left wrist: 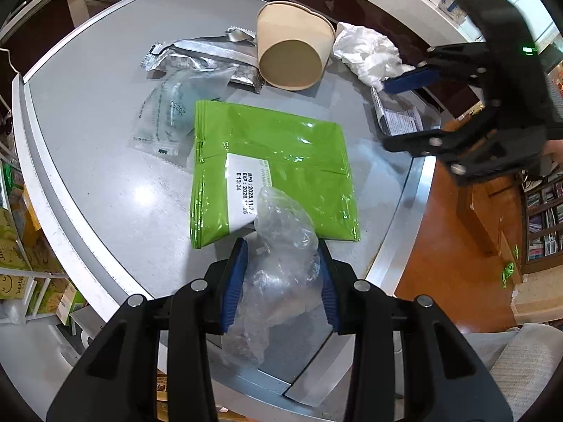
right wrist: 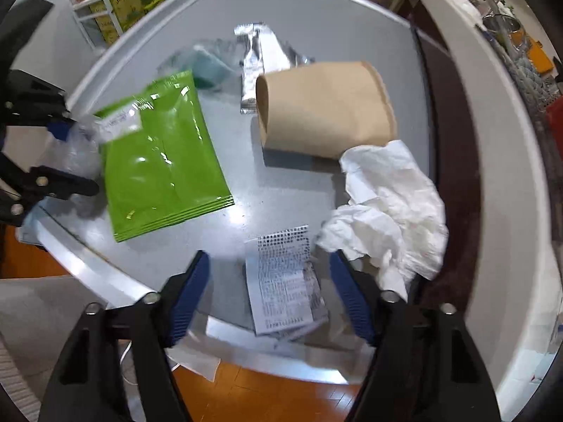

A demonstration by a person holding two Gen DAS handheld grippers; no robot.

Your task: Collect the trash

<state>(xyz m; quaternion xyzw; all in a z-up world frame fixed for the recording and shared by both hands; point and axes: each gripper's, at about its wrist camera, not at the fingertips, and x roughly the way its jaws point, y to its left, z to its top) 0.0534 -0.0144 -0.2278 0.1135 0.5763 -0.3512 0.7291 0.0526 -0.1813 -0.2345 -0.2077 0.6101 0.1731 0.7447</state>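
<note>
I am clamping the crumpled clear plastic bag (left wrist: 281, 267) in my left tongs (left wrist: 281, 274) at the desk (left wrist: 105, 183) edge, touching the green pouch (left wrist: 281, 161). My right tongs (right wrist: 269, 292) are hanging half-wide around the printed receipt (right wrist: 285, 281), pads off it.

Crumpled clear plastic bag (left wrist: 281, 246) is clamped upright at surface (left wrist: 105, 190) edge, green pouch (left wrist: 274, 165) laid flat, paper cup (left wrist: 292, 49) tipped over.

On the table (right wrist: 316, 17), the cup (right wrist: 327, 109) lies between the pouch (right wrist: 158, 161) and the tissue (right wrist: 390, 207).
</note>
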